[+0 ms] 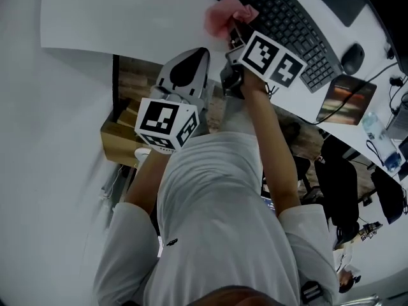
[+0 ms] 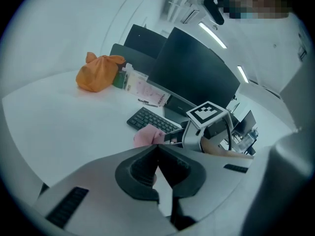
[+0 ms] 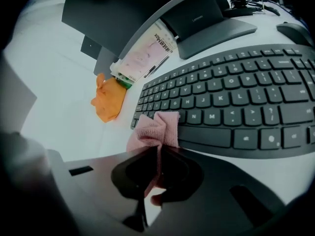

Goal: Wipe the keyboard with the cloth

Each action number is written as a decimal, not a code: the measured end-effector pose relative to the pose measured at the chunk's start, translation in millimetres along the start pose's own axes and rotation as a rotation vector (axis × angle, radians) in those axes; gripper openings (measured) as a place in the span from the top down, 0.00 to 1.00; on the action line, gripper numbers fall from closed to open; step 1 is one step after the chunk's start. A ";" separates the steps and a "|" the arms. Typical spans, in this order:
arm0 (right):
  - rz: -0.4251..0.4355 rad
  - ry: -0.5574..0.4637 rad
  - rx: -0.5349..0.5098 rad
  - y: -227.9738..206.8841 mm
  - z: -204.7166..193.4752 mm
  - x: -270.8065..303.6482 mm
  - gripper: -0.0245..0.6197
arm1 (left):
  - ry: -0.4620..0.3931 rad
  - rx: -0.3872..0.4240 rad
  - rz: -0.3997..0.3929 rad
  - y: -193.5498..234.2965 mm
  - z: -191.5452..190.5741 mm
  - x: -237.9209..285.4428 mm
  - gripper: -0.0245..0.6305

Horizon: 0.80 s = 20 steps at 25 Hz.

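A dark keyboard (image 1: pixel 280 18) (image 3: pixel 236 102) lies at an angle on the white desk (image 1: pixel 127 14). A pink cloth (image 1: pixel 224 14) (image 3: pixel 156 127) rests bunched on the keyboard's lower left corner, and my right gripper (image 1: pixel 233 36) (image 3: pixel 158 150) is shut on it. In the left gripper view the cloth (image 2: pixel 147 135) and keyboard (image 2: pixel 150 120) show ahead. My left gripper (image 1: pixel 190 57) (image 2: pixel 157 150) hangs shut and empty off the desk's front edge, to the left of the right one.
An orange bag (image 3: pixel 109 100) (image 2: pixel 97 73) and a printed booklet (image 3: pixel 147 53) lie left of the keyboard. A monitor (image 2: pixel 197 77) stands behind it. A mouse (image 1: pixel 352 58), a dark pad (image 1: pixel 344 97) and a bottle (image 1: pixel 381 142) are right. A cardboard box (image 1: pixel 121 136) sits below the desk.
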State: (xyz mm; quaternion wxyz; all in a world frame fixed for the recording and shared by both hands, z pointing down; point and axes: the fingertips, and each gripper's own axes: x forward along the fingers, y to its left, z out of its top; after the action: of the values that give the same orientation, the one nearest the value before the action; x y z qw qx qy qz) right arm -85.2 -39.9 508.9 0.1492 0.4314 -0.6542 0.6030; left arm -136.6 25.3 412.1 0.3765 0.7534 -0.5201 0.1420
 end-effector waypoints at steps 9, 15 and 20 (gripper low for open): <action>0.011 0.056 -0.032 26.3 3.6 28.0 0.93 | -0.028 -0.045 0.045 17.6 -8.9 -17.0 0.93; 0.044 0.083 -0.072 50.8 5.5 48.4 0.93 | -0.046 -0.060 0.071 27.3 -11.8 -27.2 0.93; 0.077 0.095 -0.096 69.2 13.5 53.0 0.93 | -0.052 -0.065 0.080 29.1 -13.9 -32.9 0.93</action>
State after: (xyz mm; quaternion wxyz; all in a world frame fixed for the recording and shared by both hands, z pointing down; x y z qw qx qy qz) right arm -163.3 -79.6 498.0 0.1772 0.3690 -0.6907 0.5961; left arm -173.7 52.4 413.8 0.3813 0.7228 -0.5636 0.1205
